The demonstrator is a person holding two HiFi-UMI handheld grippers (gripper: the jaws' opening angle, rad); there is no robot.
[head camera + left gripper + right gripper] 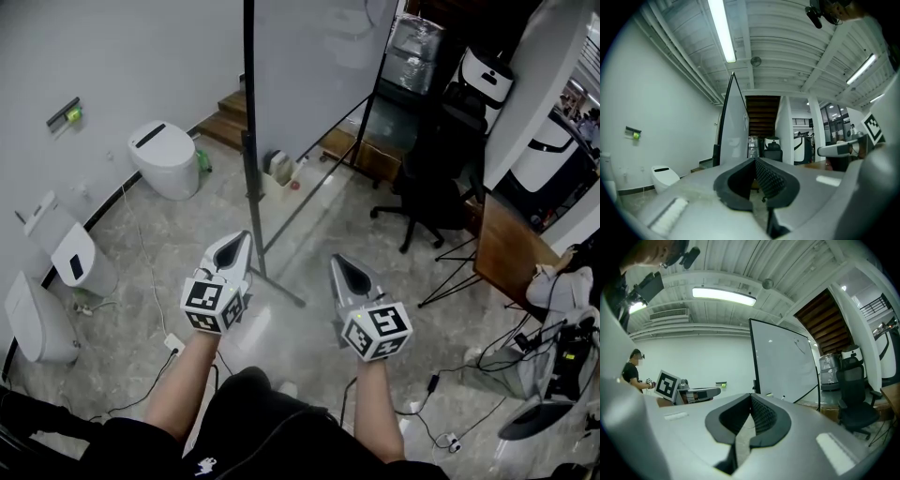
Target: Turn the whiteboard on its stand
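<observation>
1. Pressing pad to pad, the left gripper has its jaws clenched with nothing between them. Its own view shows the ribbed pads meeting at the tip.
2. The right gripper is clamped tight and empty in the same way, its pads closed together.
3. The whiteboard stands ahead of both jaw pairs, and neither pair touches it. Its dark side post rises just ahead of the left jaws, and the pale panel spreads ahead and to the right.
4. The stand's foot bar crosses the floor beneath the gap between the two jaw tips.
5. Left of the left jaws, bare floor runs out to a white toilet by the wall.
6. Ahead and right of the right jaws, a black office chair and a wooden desk leave less room.
7. The board's top is cut off by the head view's upper edge.
8. From the left gripper view the board appears nearly edge-on, as a thin sliver. In both gripper views the gripper bodies hide the lower stand.
</observation>
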